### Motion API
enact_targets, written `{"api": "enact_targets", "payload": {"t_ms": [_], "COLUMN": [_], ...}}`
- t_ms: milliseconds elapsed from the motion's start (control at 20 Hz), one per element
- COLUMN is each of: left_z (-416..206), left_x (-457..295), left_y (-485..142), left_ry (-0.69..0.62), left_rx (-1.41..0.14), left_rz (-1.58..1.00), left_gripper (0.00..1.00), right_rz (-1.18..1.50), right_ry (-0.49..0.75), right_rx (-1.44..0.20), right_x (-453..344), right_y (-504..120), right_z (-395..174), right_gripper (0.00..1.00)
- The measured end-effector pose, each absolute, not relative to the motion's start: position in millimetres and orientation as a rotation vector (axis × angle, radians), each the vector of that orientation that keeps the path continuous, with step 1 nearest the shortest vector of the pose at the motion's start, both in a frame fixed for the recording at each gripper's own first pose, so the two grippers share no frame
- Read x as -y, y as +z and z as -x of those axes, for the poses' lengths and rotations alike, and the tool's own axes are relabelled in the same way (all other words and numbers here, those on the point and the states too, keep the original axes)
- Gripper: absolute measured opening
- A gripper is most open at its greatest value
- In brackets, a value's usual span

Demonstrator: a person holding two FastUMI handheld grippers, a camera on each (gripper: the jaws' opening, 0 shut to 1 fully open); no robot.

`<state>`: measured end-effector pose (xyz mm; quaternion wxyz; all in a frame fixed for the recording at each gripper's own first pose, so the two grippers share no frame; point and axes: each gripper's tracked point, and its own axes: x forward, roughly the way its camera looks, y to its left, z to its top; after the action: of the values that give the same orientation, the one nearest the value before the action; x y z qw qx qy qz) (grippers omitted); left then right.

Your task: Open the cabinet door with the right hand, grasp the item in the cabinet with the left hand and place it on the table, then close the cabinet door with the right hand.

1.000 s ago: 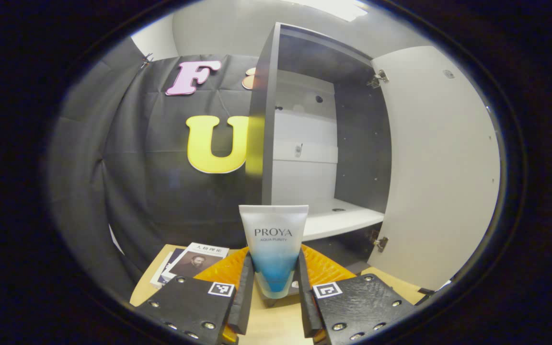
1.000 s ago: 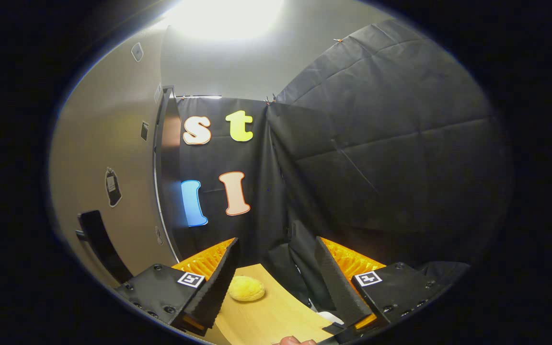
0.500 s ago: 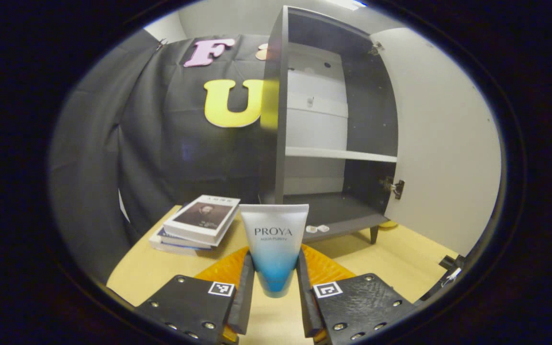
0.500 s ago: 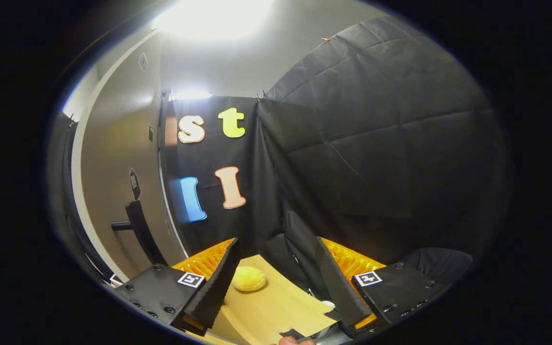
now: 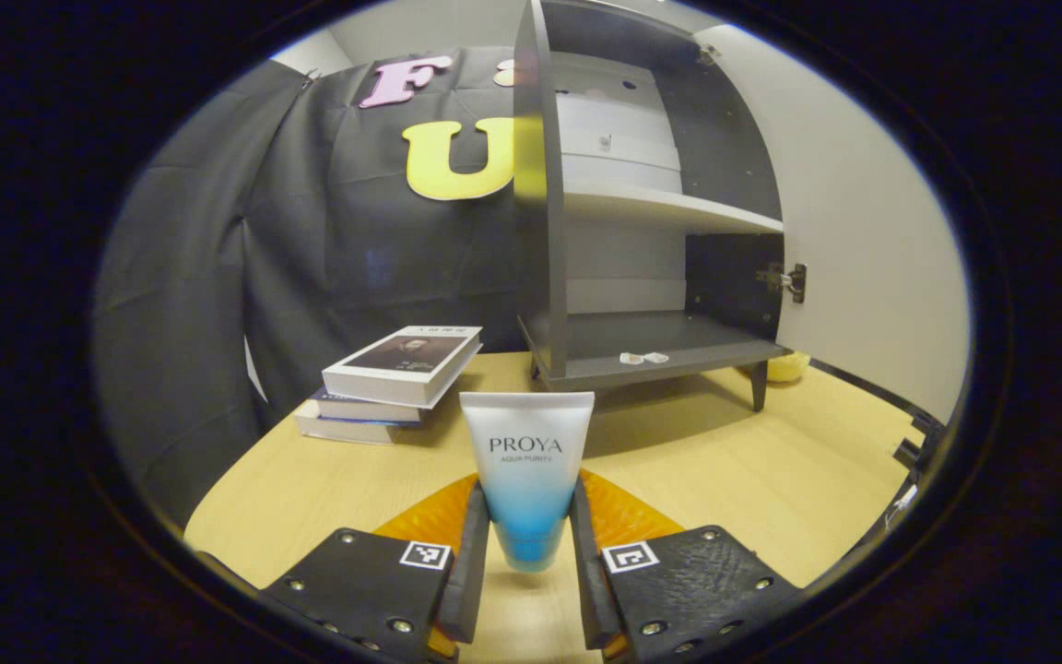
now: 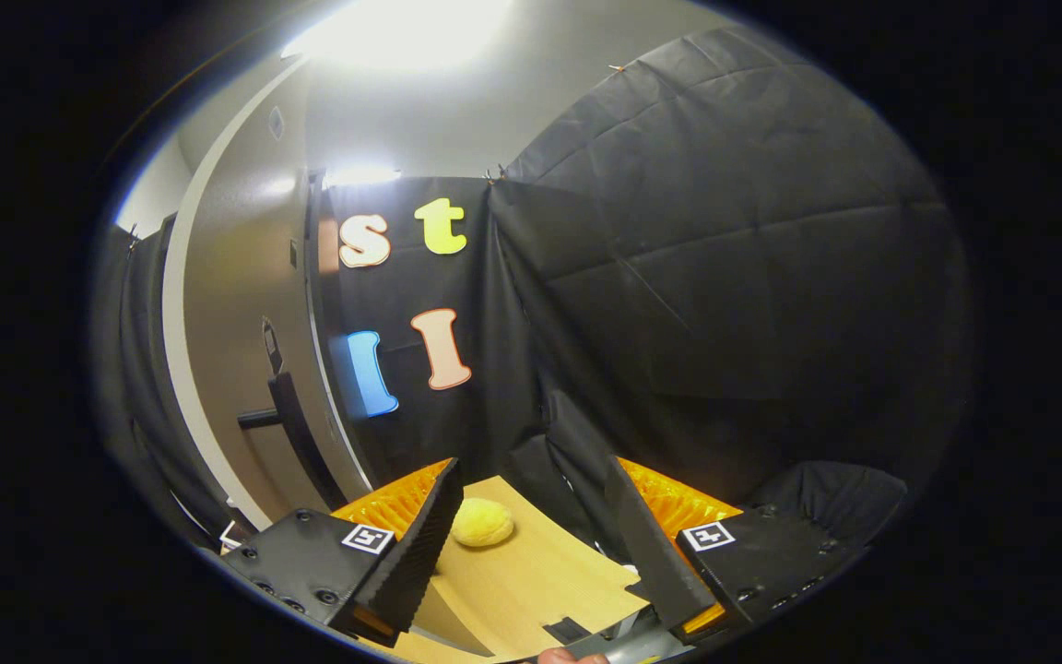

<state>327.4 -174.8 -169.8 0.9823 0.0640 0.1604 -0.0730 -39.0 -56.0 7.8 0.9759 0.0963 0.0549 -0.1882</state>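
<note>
My left gripper (image 5: 526,553) clamps the tube (image 5: 526,475) by its lower end, cap down, above the table (image 5: 734,480), in front of the open cabinet (image 5: 586,231). To set it well, I lower straight, land clear of the books (image 5: 393,373), and let go only once the tube touches down. My right gripper (image 6: 531,544) hangs wide and empty beside the door (image 6: 245,341), its handle (image 6: 296,433) close.

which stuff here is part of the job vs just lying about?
Job:
tube, clamped in the left gripper
cabinet, door open
table
right gripper, open

Lying about:
books
yellow ball
small white bits on the cabinet floor
</note>
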Motion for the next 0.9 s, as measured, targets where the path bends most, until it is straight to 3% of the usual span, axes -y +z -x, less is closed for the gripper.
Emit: {"api": "enact_targets", "payload": {"t_ms": [250, 500, 550, 700, 900], "left_z": [-323, -314, -312, -308, -306], "left_x": [173, 173, 171, 169, 170], "left_y": [-180, -187, -189, -192, -195], "left_ry": [-0.149, -0.135, -0.125, -0.114, -0.144], "left_rx": [-0.326, -0.337, -0.346, -0.356, -0.361], "left_rz": [-0.128, -0.101, -0.094, -0.091, -0.101], "left_gripper": [0.42, 0.48, 0.43, 0.51, 0.51], "right_rz": [-0.155, -0.148, -0.145, -0.141, -0.155], "right_ry": [-0.380, -0.363, -0.368, -0.380, -0.388], "right_rx": [-0.149, -0.190, -0.203, -0.214, -0.219], "right_x": [51, 40, 39, 36, 35], "right_y": [-3, -13, -18, -21, -25], "right_z": [29, 20, 18, 21, 23], "right_gripper": [0.98, 0.98, 0.98, 0.98, 0.98]}}
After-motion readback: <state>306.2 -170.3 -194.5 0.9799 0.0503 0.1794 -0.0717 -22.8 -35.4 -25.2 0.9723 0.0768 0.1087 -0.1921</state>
